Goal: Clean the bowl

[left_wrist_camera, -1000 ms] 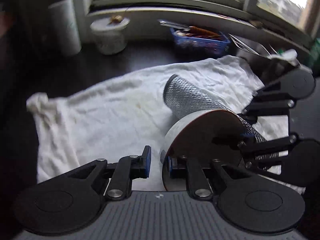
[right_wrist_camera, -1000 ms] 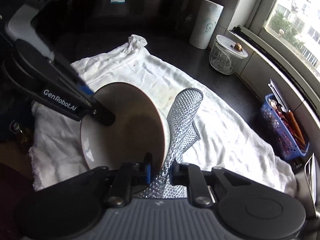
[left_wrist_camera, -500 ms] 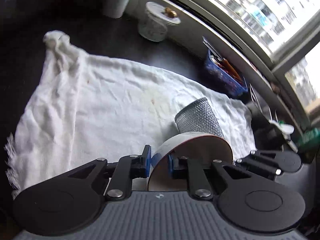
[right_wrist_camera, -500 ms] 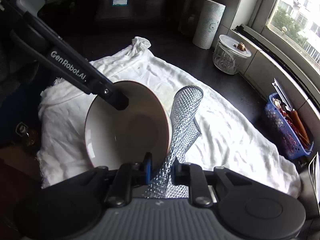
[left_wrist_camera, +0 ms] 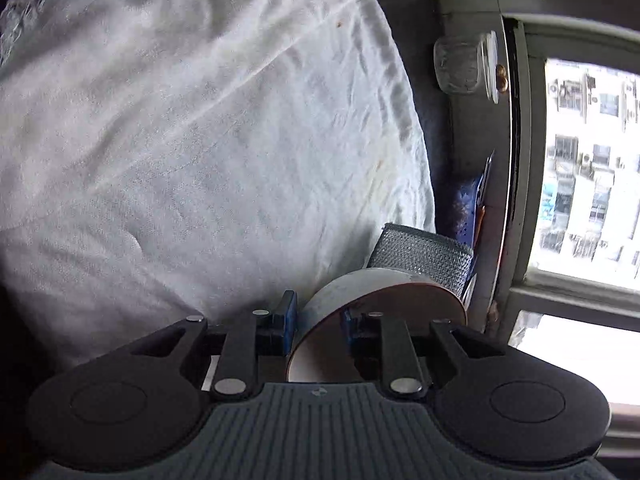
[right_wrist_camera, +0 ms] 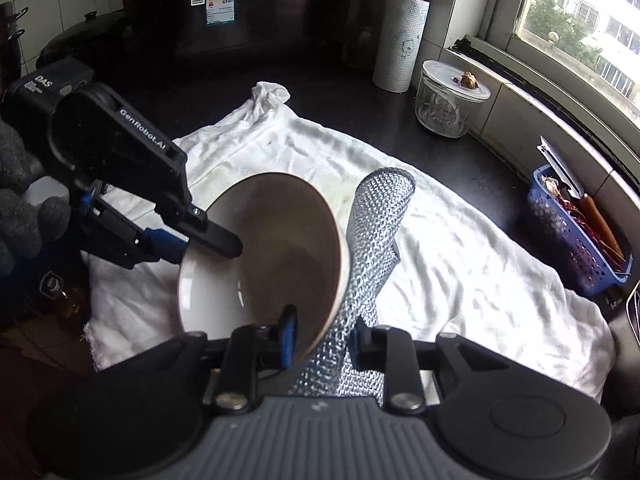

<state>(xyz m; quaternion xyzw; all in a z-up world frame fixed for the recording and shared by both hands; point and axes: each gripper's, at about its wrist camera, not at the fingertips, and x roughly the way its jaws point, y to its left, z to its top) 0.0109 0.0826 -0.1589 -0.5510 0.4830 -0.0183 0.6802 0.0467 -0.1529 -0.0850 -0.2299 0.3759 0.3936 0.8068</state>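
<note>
A bowl (right_wrist_camera: pixel 276 256), white outside and brown inside, is held tipped on its side above a white cloth (right_wrist_camera: pixel 460 248) spread over a dark tabletop (right_wrist_camera: pixel 344 100).

The left gripper (right_wrist_camera: pixel 216 244), held by a gloved hand (right_wrist_camera: pixel 20 200), reaches in from the left. Its fingers straddle the bowl's rim, one inside and one outside. They have just been opening slightly. In the left wrist view the left gripper (left_wrist_camera: pixel 318 316) has the rim of the bowl (left_wrist_camera: pixel 376 312) between its pads; whether they still press on it cannot be told.

The right gripper (right_wrist_camera: pixel 320 336) has a strip of silver mesh scouring cloth (right_wrist_camera: pixel 372 240) and the near edge of the bowl between its fingers. The mesh lies against the bowl's outer wall and curls over at the top. These fingers have also just been opening, and a small gap shows beside the mesh.

Near the window stand a roll of paper towel (right_wrist_camera: pixel 400 40), a lidded glass jar (right_wrist_camera: pixel 448 96) and a blue basket (right_wrist_camera: pixel 576 240).
</note>
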